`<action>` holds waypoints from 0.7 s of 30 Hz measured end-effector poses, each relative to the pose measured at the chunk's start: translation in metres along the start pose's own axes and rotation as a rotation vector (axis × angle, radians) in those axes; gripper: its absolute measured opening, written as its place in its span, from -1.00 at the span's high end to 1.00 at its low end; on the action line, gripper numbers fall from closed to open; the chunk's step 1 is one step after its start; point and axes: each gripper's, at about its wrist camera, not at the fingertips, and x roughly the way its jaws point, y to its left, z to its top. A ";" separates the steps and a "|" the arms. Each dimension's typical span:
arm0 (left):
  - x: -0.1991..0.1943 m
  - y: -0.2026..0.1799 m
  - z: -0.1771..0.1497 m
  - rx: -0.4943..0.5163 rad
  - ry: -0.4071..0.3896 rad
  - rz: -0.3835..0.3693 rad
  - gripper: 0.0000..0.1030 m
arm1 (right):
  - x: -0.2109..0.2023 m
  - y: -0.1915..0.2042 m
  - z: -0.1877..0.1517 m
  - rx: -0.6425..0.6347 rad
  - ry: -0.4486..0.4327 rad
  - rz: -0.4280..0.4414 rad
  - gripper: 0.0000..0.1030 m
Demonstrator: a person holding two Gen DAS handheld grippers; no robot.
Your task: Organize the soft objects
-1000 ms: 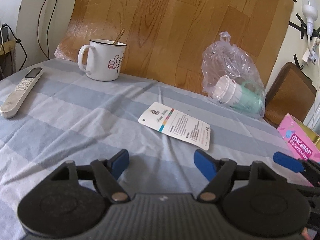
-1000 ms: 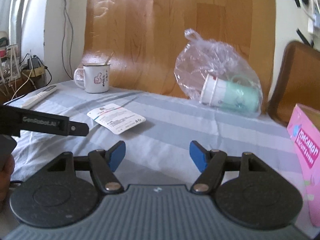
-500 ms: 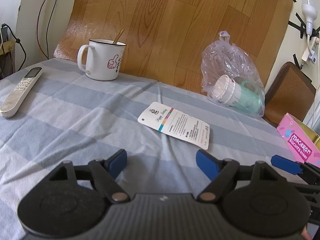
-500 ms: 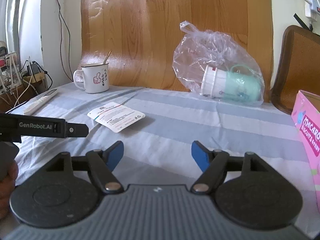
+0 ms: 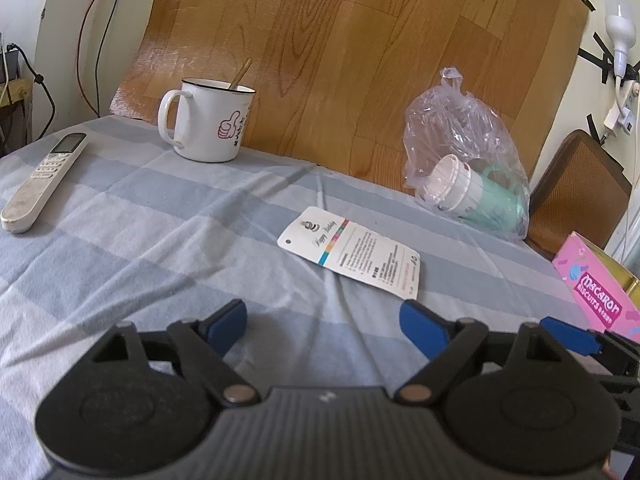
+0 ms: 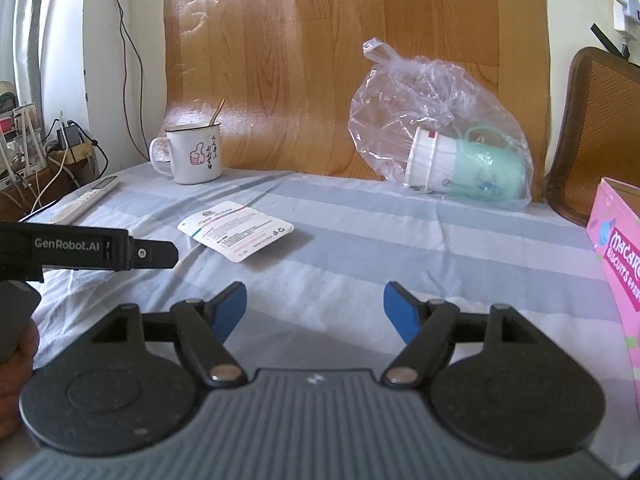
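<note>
Left hand-held gripper (image 5: 322, 322) – blue pads spread wide, nothing between them, hovering low over the striped blue-and-white cloth (image 5: 168, 240) that covers the surface. Right hand-held gripper (image 6: 315, 306) likewise spread apart and empty, just above the same cloth.

Clear plastic bag (image 6: 436, 120) sits at the far right of the surface, against the wood-grain panel (image 6: 340, 52) propped behind it. Inside the bag, a mint-green cup (image 6: 484, 168) with a white ribbed lid lies on its side, lid toward the left. Bag's knotted top sticks upward.

Printed paper tag (image 5: 352, 258) lies flat near the middle of the cloth, just ahead of the left pads and between the two grippers' fields of view – apart from the bag.

White enamel mug (image 5: 208, 124) with a thumbs-up drawing stands upright at the far left, a thin stick leaning inside it. White remote control (image 5: 44, 180) lies left of the mug, near the edge. Pink macaron box (image 5: 596, 284) at the right edge, near the right gripper. Brown woven chair back (image 6: 596, 128) behind the box.

From the right wrist view, the left gripper's black body shows at the left, lettered "GenRobot.AI".
</note>
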 end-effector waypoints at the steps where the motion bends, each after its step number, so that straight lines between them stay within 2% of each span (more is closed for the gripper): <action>1: 0.000 0.000 0.000 -0.001 -0.001 0.000 -0.69 | 0.000 0.000 0.000 0.000 0.001 -0.001 -0.51; 21: -0.004 0.008 0.001 -0.048 -0.027 0.015 -0.69 | 0.001 -0.001 -0.001 -0.006 0.001 0.004 -0.52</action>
